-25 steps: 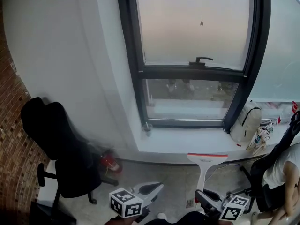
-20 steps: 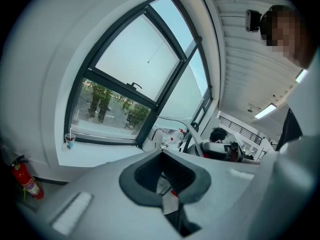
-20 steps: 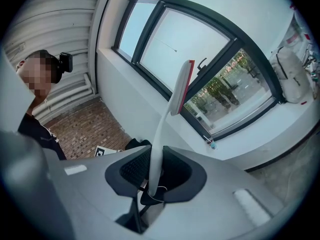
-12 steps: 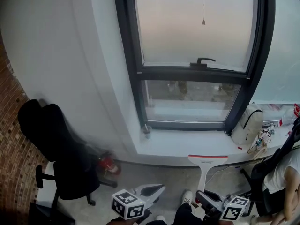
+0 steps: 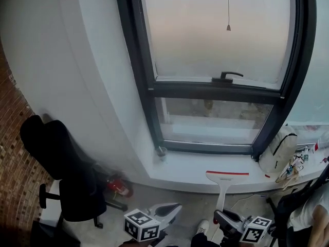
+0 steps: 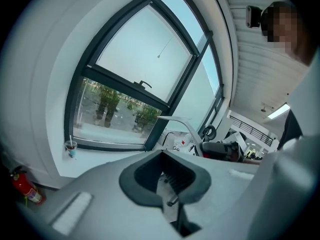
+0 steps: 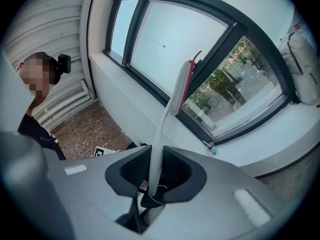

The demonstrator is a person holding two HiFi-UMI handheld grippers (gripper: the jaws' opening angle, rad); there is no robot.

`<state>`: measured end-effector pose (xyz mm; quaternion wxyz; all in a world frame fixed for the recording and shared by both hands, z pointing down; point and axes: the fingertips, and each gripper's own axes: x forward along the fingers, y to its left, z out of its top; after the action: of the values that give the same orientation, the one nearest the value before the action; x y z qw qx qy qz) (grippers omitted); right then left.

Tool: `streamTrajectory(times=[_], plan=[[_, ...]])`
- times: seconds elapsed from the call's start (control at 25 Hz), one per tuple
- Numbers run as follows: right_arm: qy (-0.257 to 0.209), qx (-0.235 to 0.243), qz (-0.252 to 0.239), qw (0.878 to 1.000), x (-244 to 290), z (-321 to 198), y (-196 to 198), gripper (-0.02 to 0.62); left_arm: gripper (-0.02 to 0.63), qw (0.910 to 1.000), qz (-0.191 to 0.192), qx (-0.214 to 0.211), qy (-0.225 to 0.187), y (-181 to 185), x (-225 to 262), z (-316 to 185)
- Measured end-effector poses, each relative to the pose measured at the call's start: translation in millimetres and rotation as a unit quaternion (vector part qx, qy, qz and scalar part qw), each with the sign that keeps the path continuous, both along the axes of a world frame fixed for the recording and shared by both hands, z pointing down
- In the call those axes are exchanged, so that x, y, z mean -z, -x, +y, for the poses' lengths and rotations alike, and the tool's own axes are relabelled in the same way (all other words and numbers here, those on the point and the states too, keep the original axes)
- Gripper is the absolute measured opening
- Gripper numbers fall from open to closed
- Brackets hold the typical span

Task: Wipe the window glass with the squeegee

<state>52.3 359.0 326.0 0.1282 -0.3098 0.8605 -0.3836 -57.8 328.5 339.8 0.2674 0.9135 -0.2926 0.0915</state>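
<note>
White plastic squeegee (image 5: 225, 183), T-shaped, with a red strip along the blade edge. It is held upright with the blade uppermost. In the head view it lies below the panes, across the front edge of the white window sill (image 5: 185, 164).

Right tool (image 7: 155, 171): jaws closed on the lower end of the squeegee handle, dark pads pressing it from both sides.

Left tool (image 6: 167, 184): jaws slightly apart, with only floor visible through the gap. It sits low, just left of the right tool in the head view.

Window glass in a dark metal frame: a frosted upper pane (image 5: 216, 30) and a clear lower pane (image 5: 211, 120) showing trees outside. A black lever handle (image 5: 226, 76) sits on the crossbar between them.

Small lidded cup with straw (image 5: 161, 151): on the sill at the frame's lower left corner.

White backpack (image 5: 275, 151): on the sill at the right.

Black swivel office chair (image 5: 67, 174): on the floor at the left, beside the red brick wall (image 5: 13, 138).

Red fire extinguisher (image 5: 119, 185): on the floor between the chair and the sill.
</note>
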Motion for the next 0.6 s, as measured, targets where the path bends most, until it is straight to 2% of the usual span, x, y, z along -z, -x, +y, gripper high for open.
streamTrajectory(times=[0.32,0.6], plan=[[-0.015,0.031,-0.019,0.999,-5.0,-75.5,-39.5,0.098,0.001,0.9988,-0.031,0.038,-0.008,-37.8,1.8,-70.3],[-0.020,0.074,-0.047,0.996,-11.8,-127.0,-53.1,0.098,0.001,0.9947,-0.050,0.089,-0.011,-45.4,0.2,-114.6]])
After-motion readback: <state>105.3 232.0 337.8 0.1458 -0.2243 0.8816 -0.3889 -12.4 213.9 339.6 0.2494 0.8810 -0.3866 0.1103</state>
